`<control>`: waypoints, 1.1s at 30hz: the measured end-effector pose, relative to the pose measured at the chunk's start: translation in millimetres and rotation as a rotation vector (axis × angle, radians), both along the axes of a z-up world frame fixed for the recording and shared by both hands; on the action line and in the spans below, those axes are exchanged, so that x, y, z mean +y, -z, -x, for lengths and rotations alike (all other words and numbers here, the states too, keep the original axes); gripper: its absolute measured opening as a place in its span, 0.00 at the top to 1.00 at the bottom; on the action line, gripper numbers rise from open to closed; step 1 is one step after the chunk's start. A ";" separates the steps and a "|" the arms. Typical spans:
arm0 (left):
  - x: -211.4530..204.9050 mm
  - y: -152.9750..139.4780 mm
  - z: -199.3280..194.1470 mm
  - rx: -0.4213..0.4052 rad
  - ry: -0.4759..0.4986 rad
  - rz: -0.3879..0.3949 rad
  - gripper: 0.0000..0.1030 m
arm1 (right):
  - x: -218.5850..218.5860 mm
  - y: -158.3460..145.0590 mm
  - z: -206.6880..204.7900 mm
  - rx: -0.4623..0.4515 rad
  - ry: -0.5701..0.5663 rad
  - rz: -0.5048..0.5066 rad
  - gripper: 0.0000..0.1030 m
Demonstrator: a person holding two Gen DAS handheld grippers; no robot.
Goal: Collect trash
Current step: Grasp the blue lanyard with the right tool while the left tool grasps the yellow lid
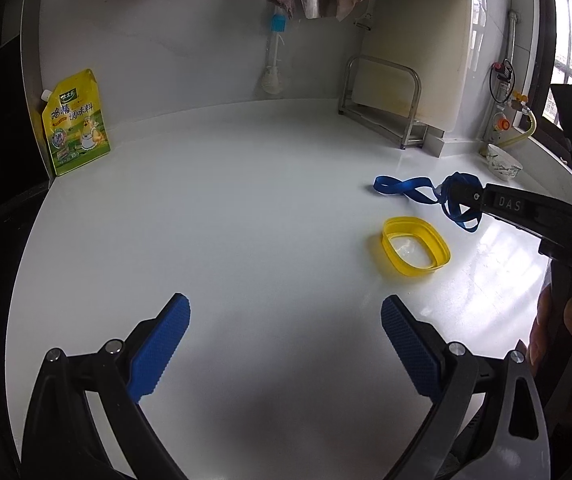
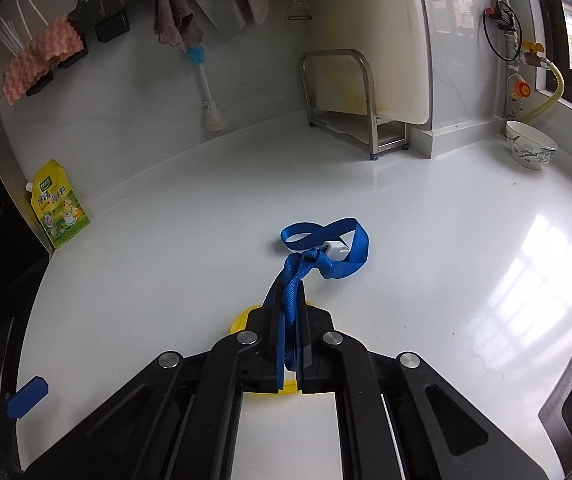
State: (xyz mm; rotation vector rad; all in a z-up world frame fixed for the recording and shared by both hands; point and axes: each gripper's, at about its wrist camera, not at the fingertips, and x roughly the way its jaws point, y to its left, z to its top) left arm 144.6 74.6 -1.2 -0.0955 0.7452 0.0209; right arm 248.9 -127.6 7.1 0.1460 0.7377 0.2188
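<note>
A blue fabric strap (image 2: 326, 240) with a small white clip lies looped on the white counter (image 2: 426, 248). My right gripper (image 2: 289, 292) is shut on one bunched end of it; from the left wrist view the same strap (image 1: 406, 188) trails left from that gripper (image 1: 452, 196). A yellow plastic lid ring (image 1: 414, 249) lies flat just in front of the strap, and only a sliver of the ring (image 2: 242, 320) shows under the right gripper's jaws. My left gripper (image 1: 286, 320) hovers open over bare counter, nothing between its blue pads (image 1: 162, 344).
A yellow seasoning pouch (image 1: 76, 124) leans at the counter's back left. A metal rack (image 1: 386, 100) with a white cutting board stands at the back right, a patterned bowl (image 2: 530, 150) beyond it. A brush and cloths hang on the wall. A person's hand (image 1: 566, 344) holds the right gripper's handle.
</note>
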 end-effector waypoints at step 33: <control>-111.9 38.8 -106.0 0.187 0.067 -0.004 0.07 | -133.2 22.7 59.3 0.034 0.111 -0.159 0.97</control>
